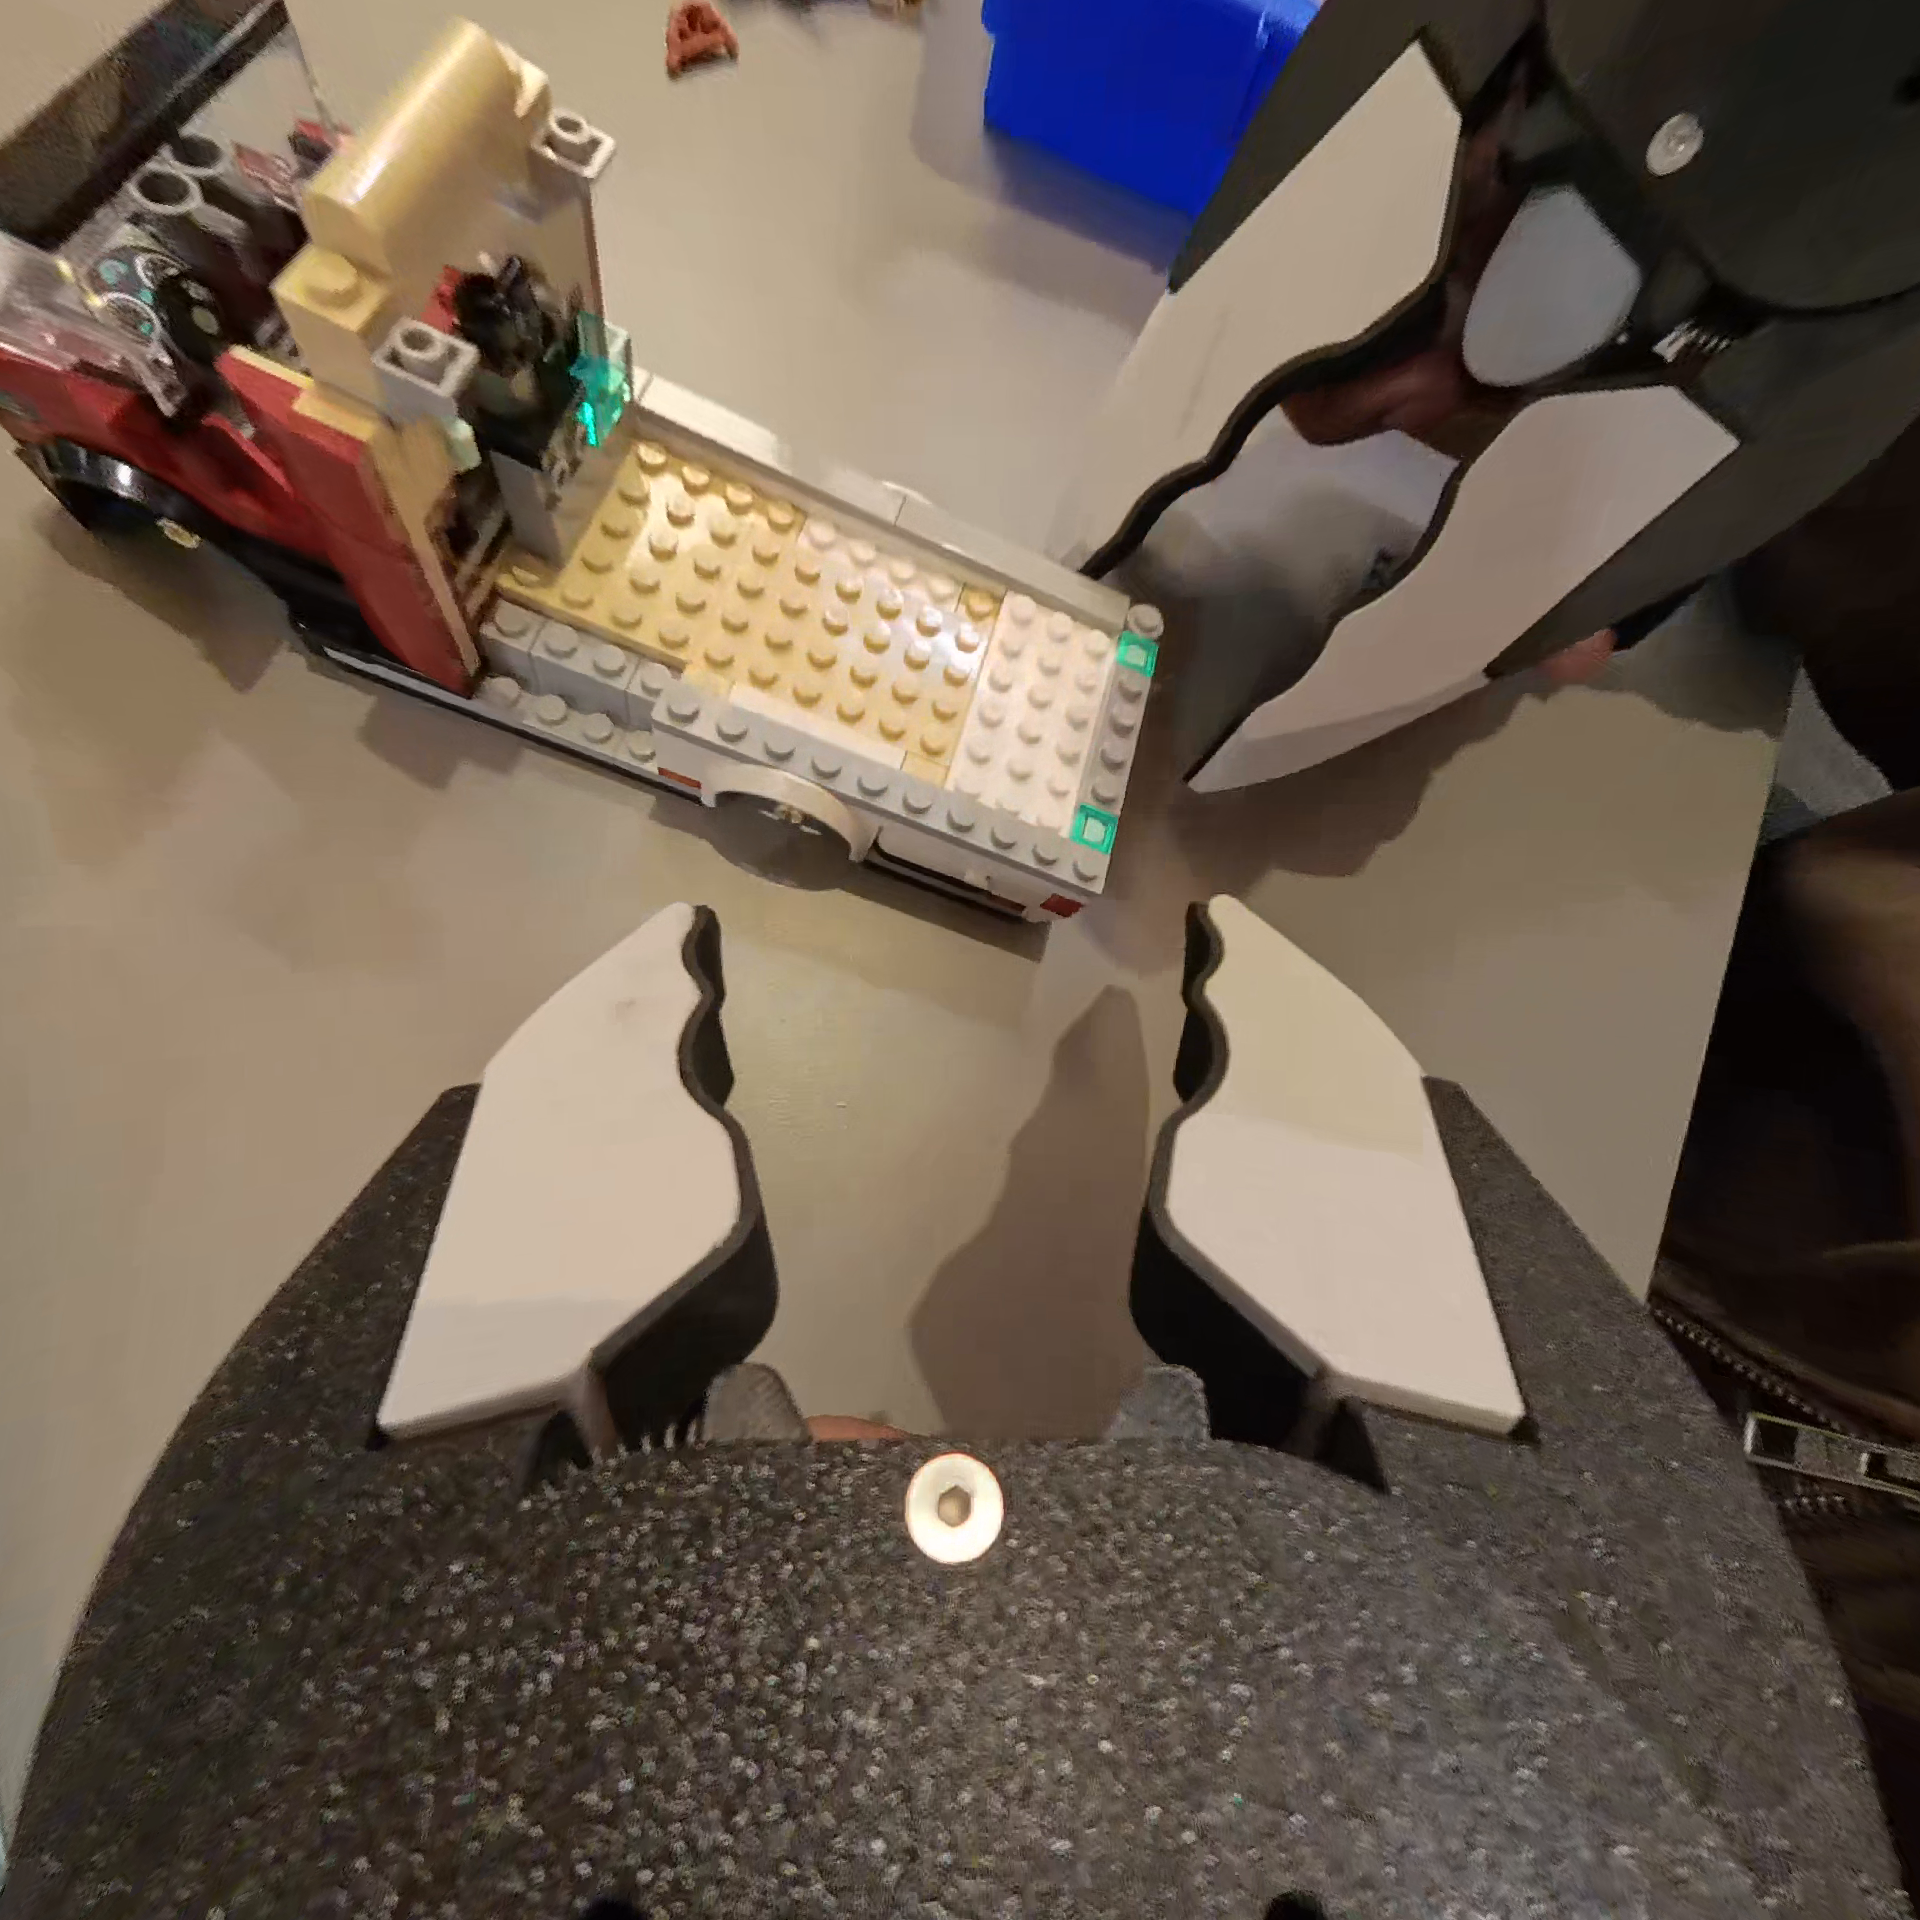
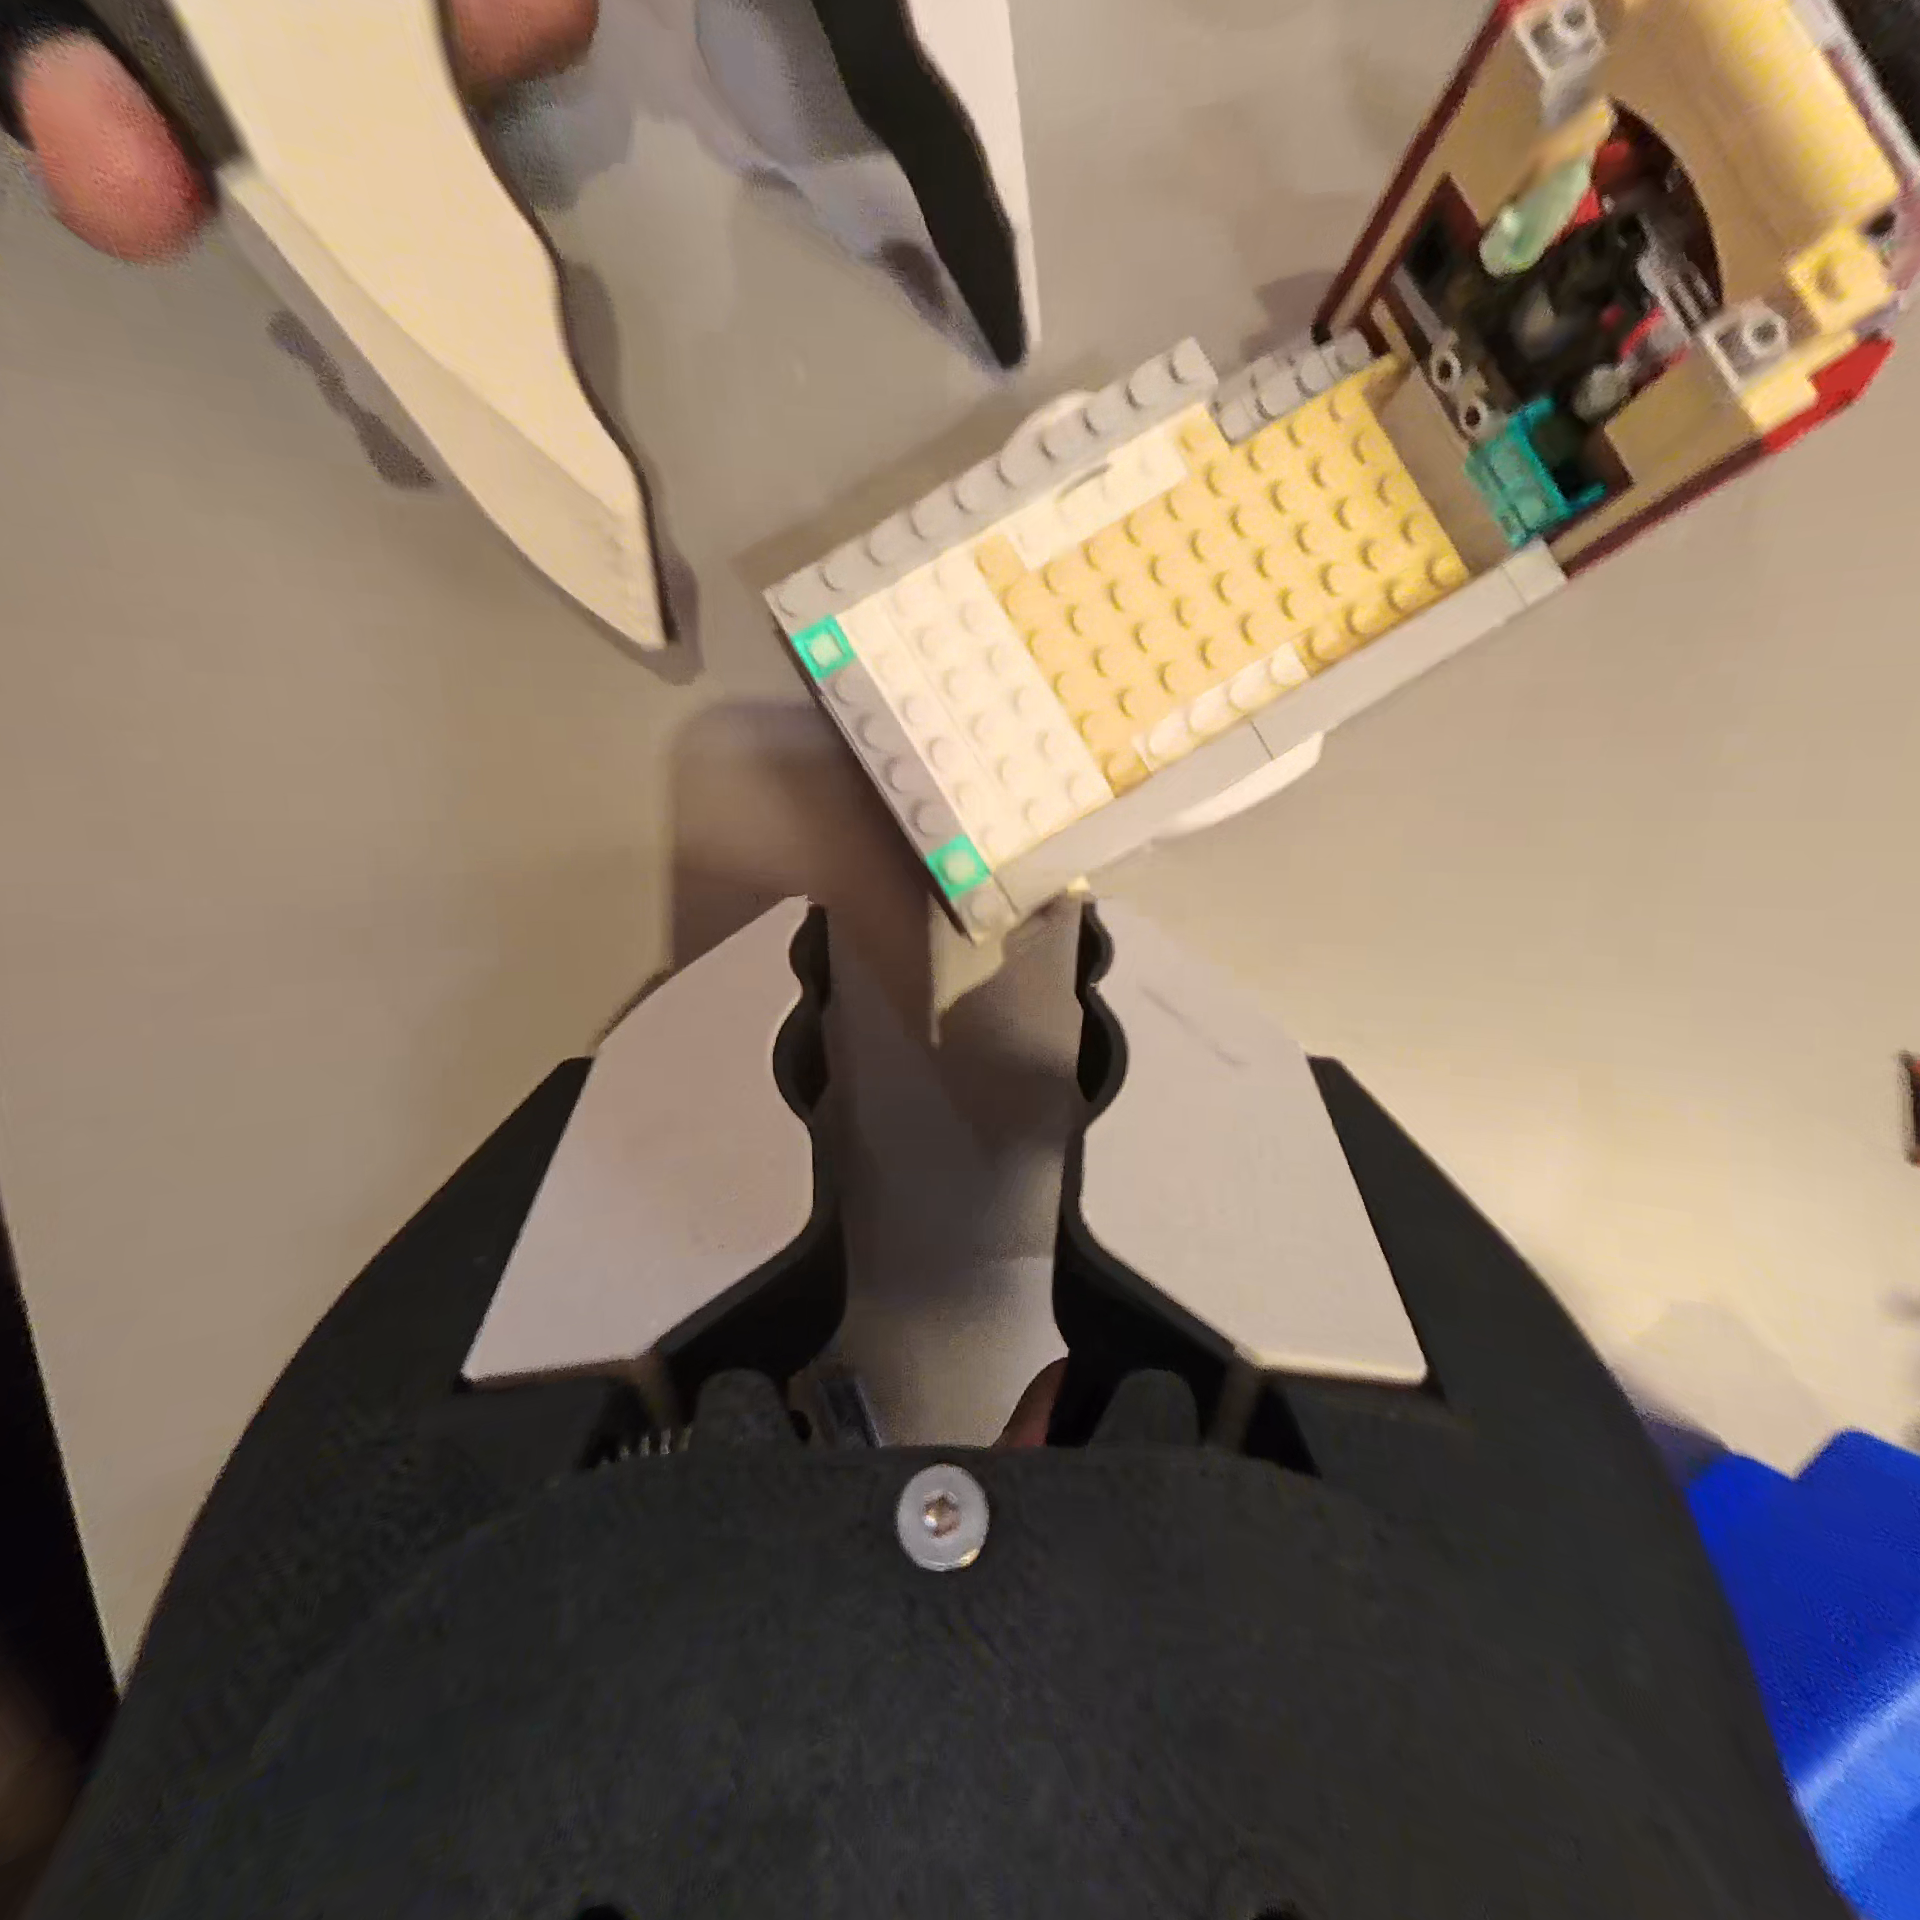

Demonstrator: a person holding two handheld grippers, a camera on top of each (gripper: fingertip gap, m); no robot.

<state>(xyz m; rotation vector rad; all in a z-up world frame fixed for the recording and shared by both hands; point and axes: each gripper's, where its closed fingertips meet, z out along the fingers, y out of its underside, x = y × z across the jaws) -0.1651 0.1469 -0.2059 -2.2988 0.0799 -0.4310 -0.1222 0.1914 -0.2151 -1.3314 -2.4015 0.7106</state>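
A toy brick truck (image 1: 790, 623) stands on the beige table (image 1: 312, 987). It has a tan and white studded flat bed, grey edges, green corner tiles and a dark red cab. My left gripper (image 1: 951, 925) is open and empty. It hovers just in front of the truck's near side by the rear wheel. My right gripper (image 2: 945, 920) is open. The truck's rear corner (image 2: 982, 899) lies at its fingertips, and neither pad presses on it. The right gripper also shows in the left wrist view (image 1: 1153, 675), behind the truck's rear end. The left gripper also shows in the right wrist view (image 2: 821, 488).
A blue bin (image 1: 1122, 94) stands at the back right, and it also shows in the right wrist view (image 2: 1849, 1621). A small brown piece (image 1: 701, 36) lies at the far edge. The table's edge (image 1: 1745, 935) runs down the right, with a person's dark clothing beyond. A hand (image 2: 104, 156) holds the left gripper.
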